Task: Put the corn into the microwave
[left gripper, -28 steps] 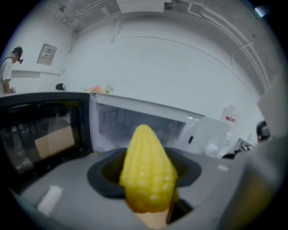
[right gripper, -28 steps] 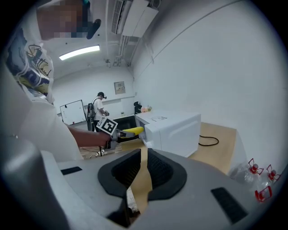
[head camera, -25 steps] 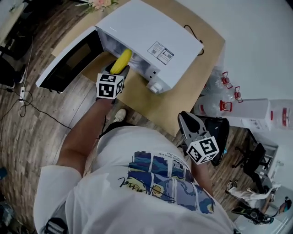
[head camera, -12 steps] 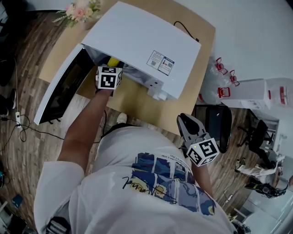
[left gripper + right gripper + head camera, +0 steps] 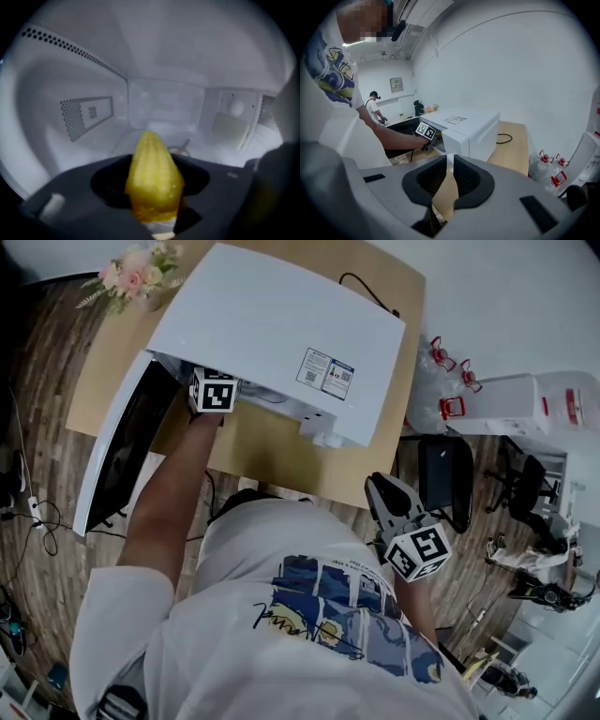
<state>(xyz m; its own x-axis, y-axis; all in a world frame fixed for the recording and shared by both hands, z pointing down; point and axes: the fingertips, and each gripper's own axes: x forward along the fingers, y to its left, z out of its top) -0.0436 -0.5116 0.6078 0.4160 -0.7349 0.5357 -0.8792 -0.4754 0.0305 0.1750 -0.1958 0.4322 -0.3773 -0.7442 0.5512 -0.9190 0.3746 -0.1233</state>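
While inside the cavity, corn: centre-bottom of the left gripper view, tip aimed at the rear wall; seemingly clear of the floor, not set down.
Left gripper: pinching the corn's thick end from both sides. In the head view only the marker cube visible, upper left, at the mouth of the microwave.
Right gripper: jaws pressed almost together, thin slit only, nothing between. Idle at lower right of the head view, beside the torso, well apart from the oven.
Door: swung wide open along the left of the head view.
Table: bare strip in front of the oven, centre of frame.
Step, by judgement: insertion nearly done; lowering and release left.
Risk, drop: release at this height likely to bounce the cob. Round, tapered body apt to roll toward the open front.
Risk, snag: jaws spreading in a tight box could knock a side wall. Wrist close under the top edge on the way out.
Risk, stick: kernels possibly clinging to one pad, dragging the cob back on retreat.
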